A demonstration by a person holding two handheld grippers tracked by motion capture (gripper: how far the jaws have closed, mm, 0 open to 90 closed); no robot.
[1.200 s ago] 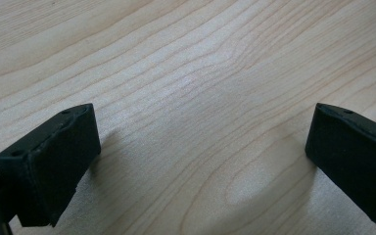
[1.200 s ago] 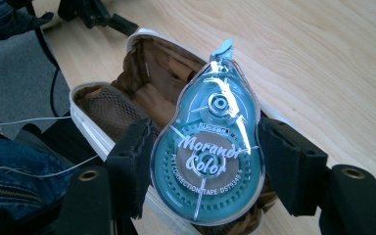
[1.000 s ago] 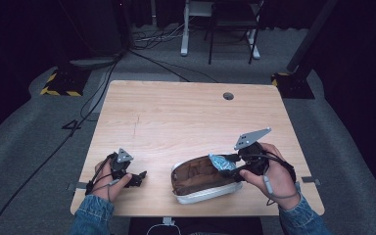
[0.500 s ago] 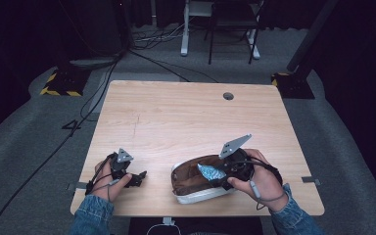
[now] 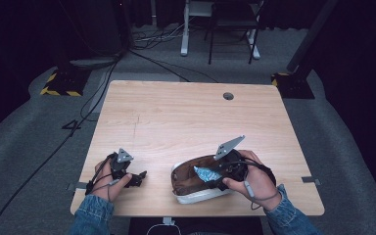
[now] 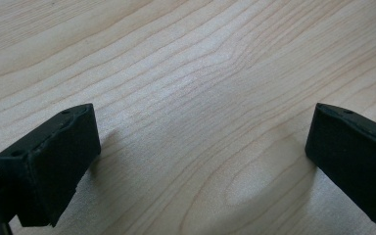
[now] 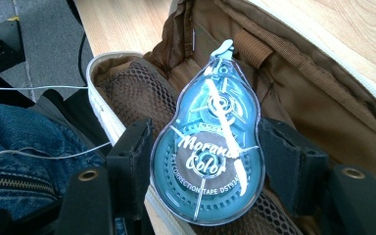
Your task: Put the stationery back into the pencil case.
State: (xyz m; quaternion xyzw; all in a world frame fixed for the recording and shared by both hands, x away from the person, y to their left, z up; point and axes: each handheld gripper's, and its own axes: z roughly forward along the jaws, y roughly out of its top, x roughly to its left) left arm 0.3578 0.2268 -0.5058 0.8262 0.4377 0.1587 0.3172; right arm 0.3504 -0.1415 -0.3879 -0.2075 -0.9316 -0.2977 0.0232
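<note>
High view looks forward and down over the whole counter (image 5: 186,117); both gripper views sit close, the right sharing the pouch (image 5: 191,176).

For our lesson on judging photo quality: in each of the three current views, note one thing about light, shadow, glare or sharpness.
High view: table evenly lit, surroundings dark. Left gripper view: soft shadows beside the fingers, wood grain sharp. Right gripper view: white glare streaks on the tape dispenser, pouch behind in focus.
</note>
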